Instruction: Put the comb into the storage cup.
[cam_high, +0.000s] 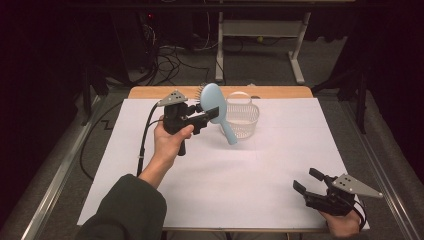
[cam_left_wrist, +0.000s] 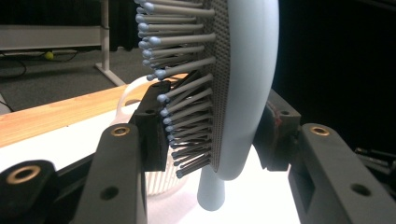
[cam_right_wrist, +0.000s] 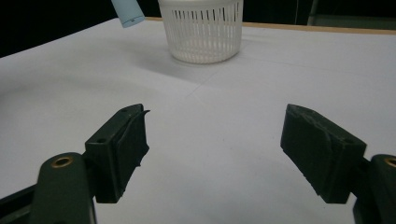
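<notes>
High view: oval plastic hairbrush (cam_high: 216, 107), slatted basket (cam_high: 243, 120).

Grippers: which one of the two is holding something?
The left gripper. Its fingers squeeze the light blue hairbrush beside the white basket; the right gripper is open with nothing between its fingers.

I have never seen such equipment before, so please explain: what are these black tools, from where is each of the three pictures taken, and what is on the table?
A person holds a hand tool with two black jaws in each hand. The high view looks down from above the table; the other two views come from small cameras riding on the tools, looking along their jaws. The left gripper is closed on a light blue hairbrush, held in the air beside a white slotted basket; up close, its pads clamp the brush head. The right gripper rests near the table's front corner, jaws open and empty. The basket stands on the white table cover.
</notes>
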